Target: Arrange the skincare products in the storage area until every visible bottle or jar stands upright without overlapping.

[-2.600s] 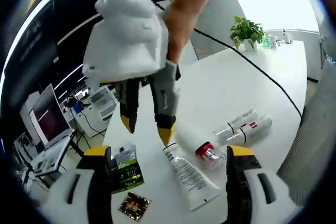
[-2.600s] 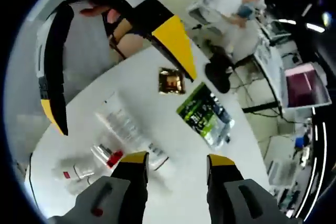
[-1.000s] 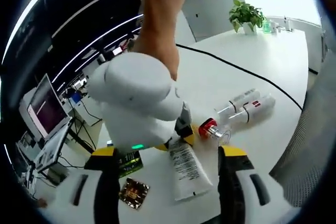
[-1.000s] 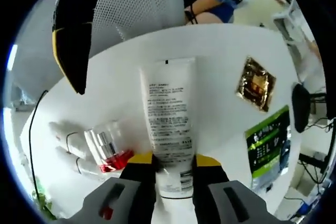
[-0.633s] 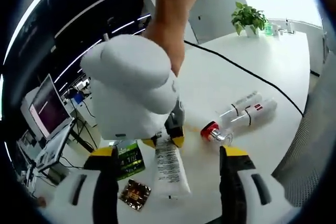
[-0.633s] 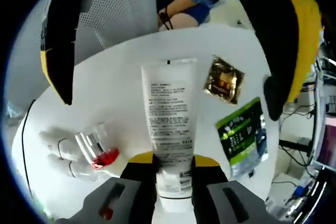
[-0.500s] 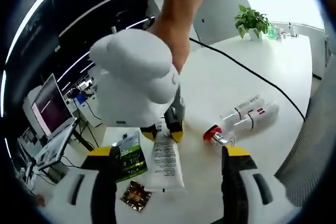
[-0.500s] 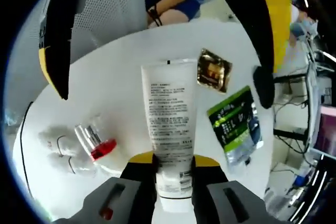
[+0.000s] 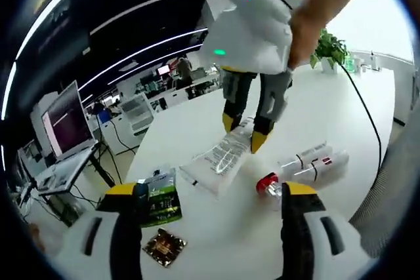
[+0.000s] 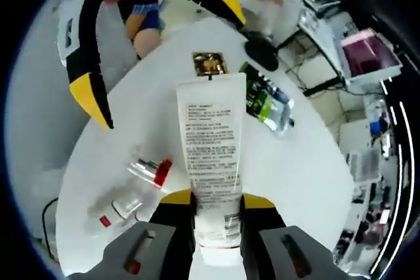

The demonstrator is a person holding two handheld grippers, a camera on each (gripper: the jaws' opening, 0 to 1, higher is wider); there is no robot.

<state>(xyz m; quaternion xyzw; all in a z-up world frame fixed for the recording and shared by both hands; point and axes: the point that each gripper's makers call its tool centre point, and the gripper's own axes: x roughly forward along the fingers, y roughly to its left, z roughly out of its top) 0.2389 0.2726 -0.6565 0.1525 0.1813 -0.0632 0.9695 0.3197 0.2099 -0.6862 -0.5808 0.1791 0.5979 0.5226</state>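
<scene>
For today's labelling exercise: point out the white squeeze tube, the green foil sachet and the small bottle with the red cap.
white squeeze tube [image 10: 211,155], right gripper view, printed middle.
green foil sachet [image 9: 159,200], left gripper view, printed front.
small bottle with the red cap [image 10: 161,172], right gripper view, red cap.

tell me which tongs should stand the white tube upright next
Right. The right tongs are already shut on the white tube, lifted off the table. The left tongs are open and hold nothing.

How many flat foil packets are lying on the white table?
2. A small gold packet lies nearest the left gripper, and a green packet lies just beyond it; in the right gripper view they sit past the held tube's far end. Others may be hidden.
</scene>
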